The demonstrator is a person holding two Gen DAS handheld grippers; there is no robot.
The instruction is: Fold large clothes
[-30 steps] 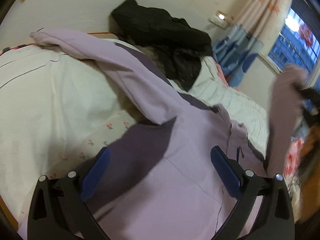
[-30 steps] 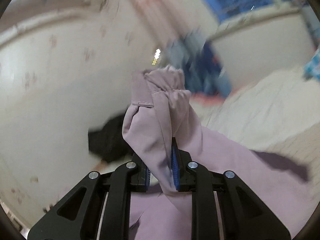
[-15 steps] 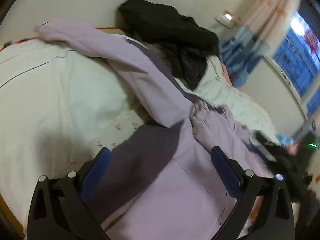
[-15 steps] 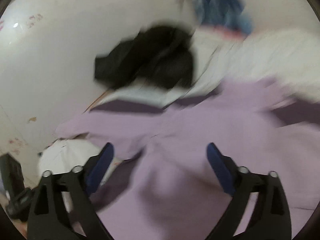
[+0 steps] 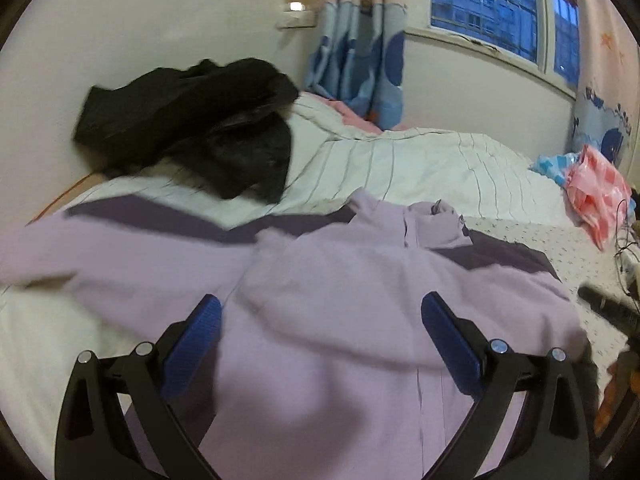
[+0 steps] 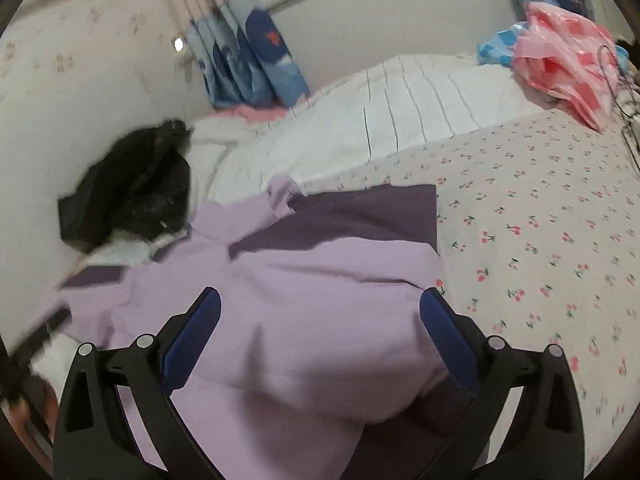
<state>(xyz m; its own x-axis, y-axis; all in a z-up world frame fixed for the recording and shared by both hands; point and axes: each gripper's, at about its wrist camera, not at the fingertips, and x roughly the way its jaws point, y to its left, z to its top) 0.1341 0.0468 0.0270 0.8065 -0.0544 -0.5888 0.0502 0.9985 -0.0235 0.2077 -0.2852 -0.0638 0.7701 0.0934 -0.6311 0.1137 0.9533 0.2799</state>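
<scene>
1. Left wrist view: the left gripper (image 5: 320, 320) hangs over the lilac garment (image 5: 340, 300) with its jaws spread wide, nothing between the blue pads. The garment lies spread across the bed (image 5: 440, 168), its collar end toward the striped duvet (image 5: 400, 160). One sleeve trails off to the left of the garment's body. A black jacket (image 5: 192, 124) is heaped beyond the garment, against the wall.

2. Right wrist view: the right gripper (image 6: 320, 316) also stands wide apart, gripping nothing, above the garment's (image 6: 300, 300) right side. The cloth here is rumpled and doubled over, with darker purple panels showing beyond it. A pink plastic bag (image 6: 568, 68) sits well apart from the garment, at the bed's far corner.

3. As I judge it, the next fold wants a flat start. Each claw should pick one edge, pinching a single layer near a seam, and draw the cloth taut. The black jacket should stay out of the fold.
</scene>
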